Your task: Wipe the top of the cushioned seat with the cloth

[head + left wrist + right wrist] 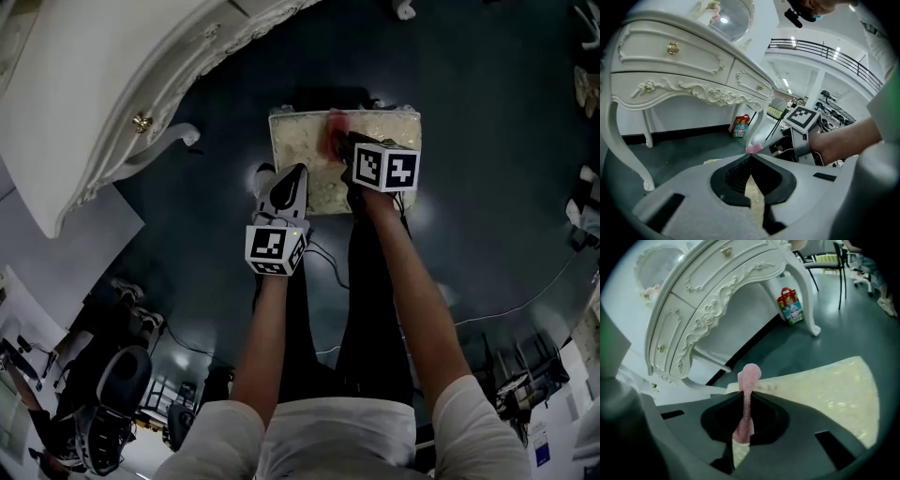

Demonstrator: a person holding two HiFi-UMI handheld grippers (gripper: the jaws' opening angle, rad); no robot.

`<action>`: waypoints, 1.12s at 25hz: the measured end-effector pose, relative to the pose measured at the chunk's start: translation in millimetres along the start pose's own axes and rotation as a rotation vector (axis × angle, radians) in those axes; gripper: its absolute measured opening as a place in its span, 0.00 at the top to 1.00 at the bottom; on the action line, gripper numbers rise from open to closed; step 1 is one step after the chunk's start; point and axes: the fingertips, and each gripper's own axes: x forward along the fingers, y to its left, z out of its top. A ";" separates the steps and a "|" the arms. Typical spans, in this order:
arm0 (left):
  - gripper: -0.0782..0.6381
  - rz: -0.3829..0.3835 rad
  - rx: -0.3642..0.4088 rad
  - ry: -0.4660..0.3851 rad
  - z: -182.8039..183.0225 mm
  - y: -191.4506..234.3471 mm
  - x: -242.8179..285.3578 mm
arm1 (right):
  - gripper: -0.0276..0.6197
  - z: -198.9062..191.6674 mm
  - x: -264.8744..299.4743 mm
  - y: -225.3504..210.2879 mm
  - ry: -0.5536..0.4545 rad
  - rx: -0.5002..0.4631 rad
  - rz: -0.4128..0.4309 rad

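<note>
Head view, looking steeply down: a person stands on a dark glossy floor (487, 84), both bare forearms reaching forward. In front of the feet sits a square cushioned seat with a cream, floral-patterned top (300, 141). The right gripper (345, 142) is over the far middle of the seat, with a crumpled pink cloth (335, 125) at its tip, lying on the cushion. The left gripper (296, 174) is over the seat's near left part; whether it touches the cushion cannot be told. A white carved dressing table (103, 84) fills the upper left.

Left gripper view: the left gripper's jaws are pressed together with nothing between them. A sliver of the cream cushion shows below them. Just beyond, the right gripper (765, 144) carries the pink cloth (753, 148) at its tip. The dressing table (670, 70) stands to the left, with a gold knob (673, 47) on a drawer, and a colourful bag (739, 125) sits on the floor beside one of its legs.

Right gripper view: the right gripper's jaws pinch the pink cloth (749, 376), which runs as a narrow strip between them and bunches past the tips. The cushioned seat (829, 390) spreads out to the right.
</note>
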 end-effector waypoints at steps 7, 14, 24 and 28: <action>0.87 0.085 -0.039 0.000 -2.4 65.7 -39.7 | 0.92 -36.9 78.7 82.9 0.132 -0.089 0.077; 0.87 0.109 -0.049 -0.002 -6.6 95.2 -59.0 | 0.92 -55.8 107.7 94.8 0.206 -0.135 0.023; 0.87 0.063 -0.057 0.006 -10.7 56.5 -42.0 | 0.92 -50.3 79.4 71.9 0.183 -0.060 0.081; 0.87 0.040 -0.042 0.013 -13.0 33.8 -27.2 | 0.91 -45.9 62.0 49.6 0.163 -0.061 0.066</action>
